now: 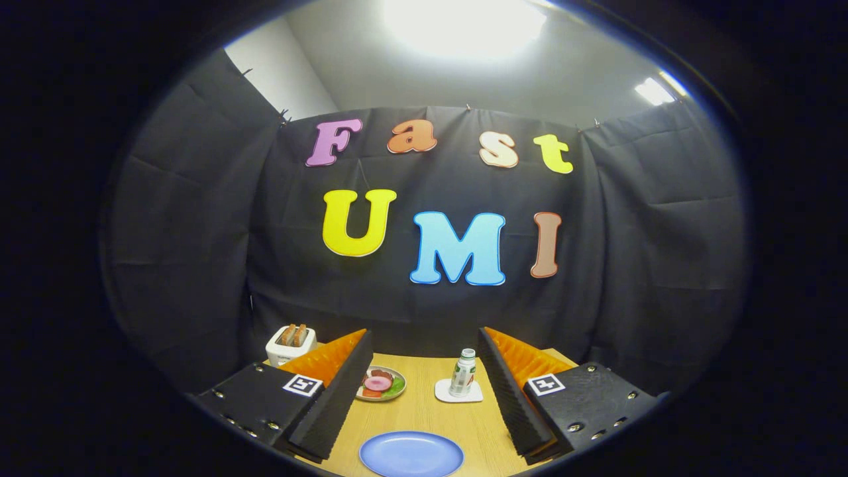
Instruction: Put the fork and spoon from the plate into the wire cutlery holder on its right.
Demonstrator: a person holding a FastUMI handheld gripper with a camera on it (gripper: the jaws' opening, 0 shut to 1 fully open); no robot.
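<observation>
The gripper [424, 397] is held above the near end of a wooden tabletop [417, 414], its jaws spread wide with nothing between them. Directly between the fingers, at the near edge of the tabletop, lies a blue plate [411, 454]; what shows of its surface is bare, and its nearest part is cut off from sight. Beyond it, close to the left finger, sits a small dish [380, 384] of sliced food in pink, red and green. To the right of that dish, a small bottle [463, 373] stands upright on a white coaster [458, 392], near the right finger. Farther back on the left, behind the left finger, a white toaster [290, 344] holds two slices of bread. Black cloth hangs as a wall behind the tabletop.
</observation>
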